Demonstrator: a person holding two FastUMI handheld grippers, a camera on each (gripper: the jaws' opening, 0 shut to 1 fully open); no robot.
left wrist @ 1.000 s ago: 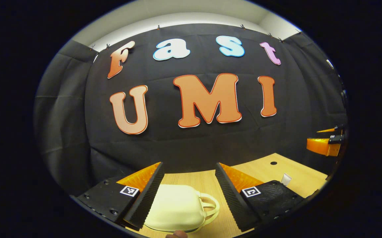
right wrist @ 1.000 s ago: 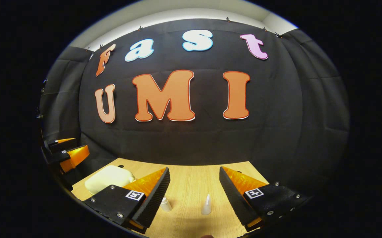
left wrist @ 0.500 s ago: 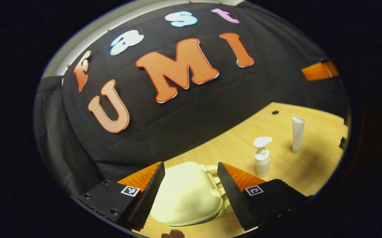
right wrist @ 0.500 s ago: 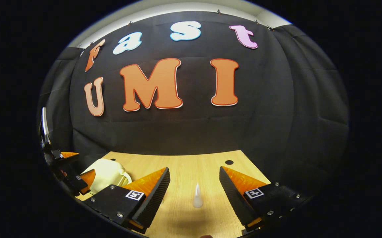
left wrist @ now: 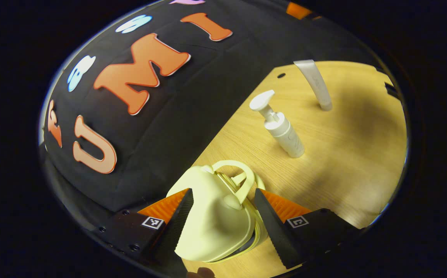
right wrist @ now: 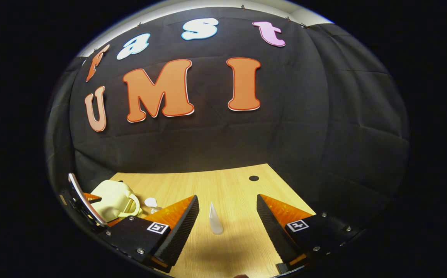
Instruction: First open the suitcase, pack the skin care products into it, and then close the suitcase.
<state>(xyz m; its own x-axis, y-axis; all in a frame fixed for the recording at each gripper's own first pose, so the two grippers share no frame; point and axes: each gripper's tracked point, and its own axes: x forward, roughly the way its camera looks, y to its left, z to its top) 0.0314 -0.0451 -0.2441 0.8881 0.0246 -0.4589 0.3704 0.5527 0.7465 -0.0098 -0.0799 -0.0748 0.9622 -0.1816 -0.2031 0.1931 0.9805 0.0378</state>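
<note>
Wood table (right wrist: 231, 185), bare at centre, black wall behind.
L gripper (left wrist: 223, 216) wide astride closed suitcase (left wrist: 211, 220), lower centre; R gripper (right wrist: 227, 222) wide, tube (right wrist: 215, 219) btwn fingers, untouched.

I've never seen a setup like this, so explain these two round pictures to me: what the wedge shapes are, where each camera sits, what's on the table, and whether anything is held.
A person holds a two-finger gripper in each hand, each with a camera looking along its fingers. The wedges at the bottom are those fingers. In the left gripper view, the left gripper stands open astride a small cream hard-shell suitcase on the light wooden table; no contact is discernible. Beyond stand a white pump bottle and a white squeeze tube. In the right gripper view, the right gripper is open and holds nothing, with the tube ahead of it.
</note>
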